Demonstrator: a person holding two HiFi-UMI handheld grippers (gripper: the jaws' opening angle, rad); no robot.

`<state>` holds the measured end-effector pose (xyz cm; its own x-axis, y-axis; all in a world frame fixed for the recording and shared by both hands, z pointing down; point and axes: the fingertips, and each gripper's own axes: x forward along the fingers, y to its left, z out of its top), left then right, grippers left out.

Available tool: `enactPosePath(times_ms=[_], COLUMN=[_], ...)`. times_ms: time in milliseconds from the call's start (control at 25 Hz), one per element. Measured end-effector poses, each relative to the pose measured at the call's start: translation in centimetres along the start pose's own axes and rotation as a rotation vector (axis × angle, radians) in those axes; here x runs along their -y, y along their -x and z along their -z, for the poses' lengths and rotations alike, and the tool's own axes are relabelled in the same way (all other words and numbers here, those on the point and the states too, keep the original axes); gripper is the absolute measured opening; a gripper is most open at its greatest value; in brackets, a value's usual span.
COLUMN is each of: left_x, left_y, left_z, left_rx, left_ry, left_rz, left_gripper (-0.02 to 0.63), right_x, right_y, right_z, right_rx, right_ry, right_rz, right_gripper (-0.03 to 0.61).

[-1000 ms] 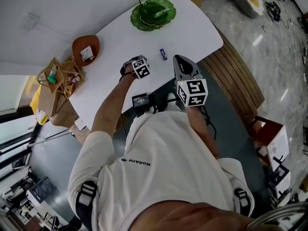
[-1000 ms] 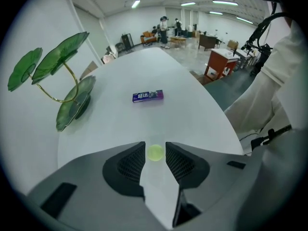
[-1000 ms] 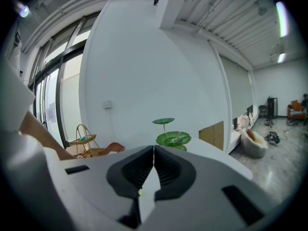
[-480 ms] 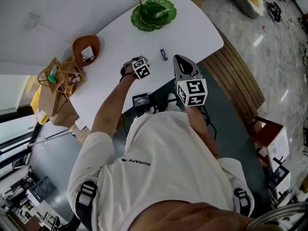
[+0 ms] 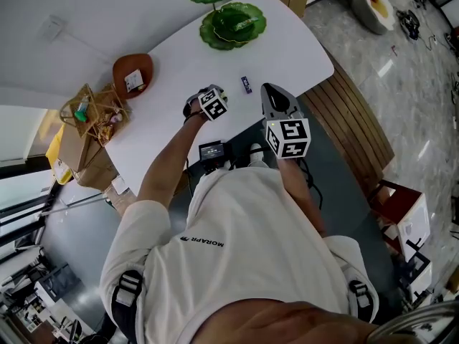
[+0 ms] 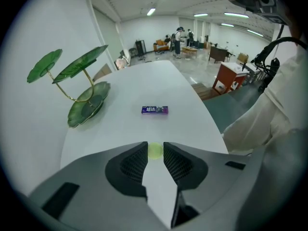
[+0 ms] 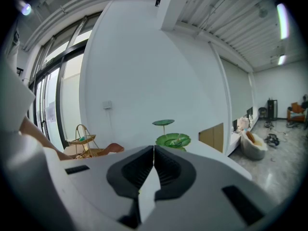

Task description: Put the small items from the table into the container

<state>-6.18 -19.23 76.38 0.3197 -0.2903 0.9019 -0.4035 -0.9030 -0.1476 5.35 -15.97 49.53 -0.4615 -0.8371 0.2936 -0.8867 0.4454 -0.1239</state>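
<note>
In the left gripper view my left gripper (image 6: 155,151) is shut on a small round yellow-green item (image 6: 155,149), pinched between the pads just above the white table (image 6: 130,85). In the head view the left gripper (image 5: 203,99) hangs over the table's near middle. A purple pack (image 5: 246,84) (image 6: 154,110) lies flat on the table a short way beyond it. My right gripper (image 5: 277,100) (image 7: 153,150) is shut and empty, held near the table's front edge, right of the purple pack.
A green leaf-shaped dish (image 5: 233,24) (image 6: 86,105) stands at the table's far end. A brown bowl (image 5: 133,74) with a small white item sits at the left edge, beside a wire basket (image 5: 90,113). A wooden bench (image 5: 355,120) runs along the right.
My left gripper has lifted a little off the table with the yellow-green item between its pads. The right gripper has kept still.
</note>
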Motion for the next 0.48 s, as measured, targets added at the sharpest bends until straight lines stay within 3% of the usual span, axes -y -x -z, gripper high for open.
enactPosePath(times_ms=[160,480], left_x=[-0.5,-1.3], left_y=[1.7,4.7], left_z=[-1.3,-2.7], left_rx=[0.061,0.186], left_ry=[0.037,0.186], left_rz=[-0.038,-0.098], left_gripper=[0.104,0.104], right_x=[0.0,-0.3], right_y=[0.3,0.5], right_z=[-0.3,-0.9], right_rx=[0.007,0.023], right_ry=[0.003,0.01], right_rz=[0.003,0.0], right_gripper=[0.014,0.014])
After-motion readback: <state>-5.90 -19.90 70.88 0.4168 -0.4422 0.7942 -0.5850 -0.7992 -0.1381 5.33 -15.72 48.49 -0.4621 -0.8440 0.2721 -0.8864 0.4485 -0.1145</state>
